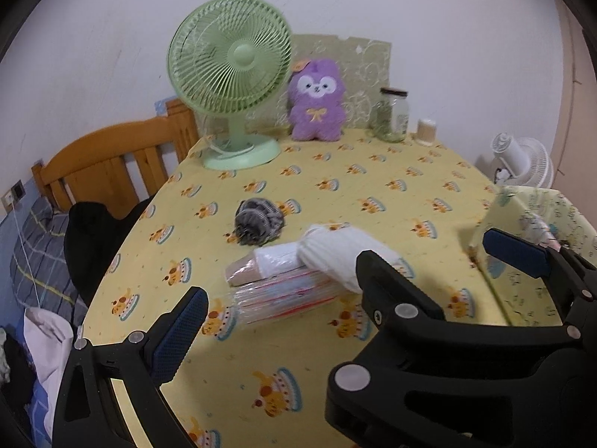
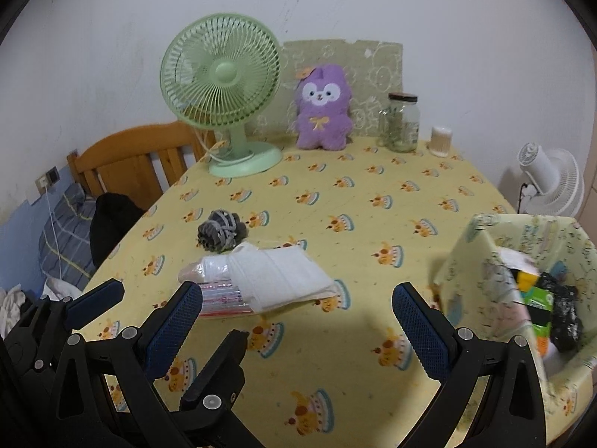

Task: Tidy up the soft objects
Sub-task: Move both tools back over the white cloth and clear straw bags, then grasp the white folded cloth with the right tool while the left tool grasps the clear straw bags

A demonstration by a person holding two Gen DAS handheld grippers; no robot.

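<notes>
One white knitted cloth (image 2: 280, 276) is laid over one plastic-wrapped packet (image 2: 220, 296); one grey sock ball (image 2: 220, 234) is beside it. The jaws of both the left gripper (image 1: 274, 295) and the right gripper (image 2: 294, 321) are spread wide, holding nothing.

Folded white knit cloth (image 2: 280, 276) lying atop plastic-wrapped striped packet (image 2: 224, 296) mid-table; grey balled socks (image 2: 220, 232) just behind; patterned fabric bin (image 2: 481, 261) at right, holding mixed items.

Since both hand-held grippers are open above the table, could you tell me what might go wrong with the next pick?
1. The white folded cloth lies on a plastic-wrapped packet, so the left hand-held gripper could pinch both together.
2. The storage box sits at the table's right edge; a nudge from the right hand-held gripper might push it off.
3. The grey bundle looks loosely wound and may unravel.
</notes>
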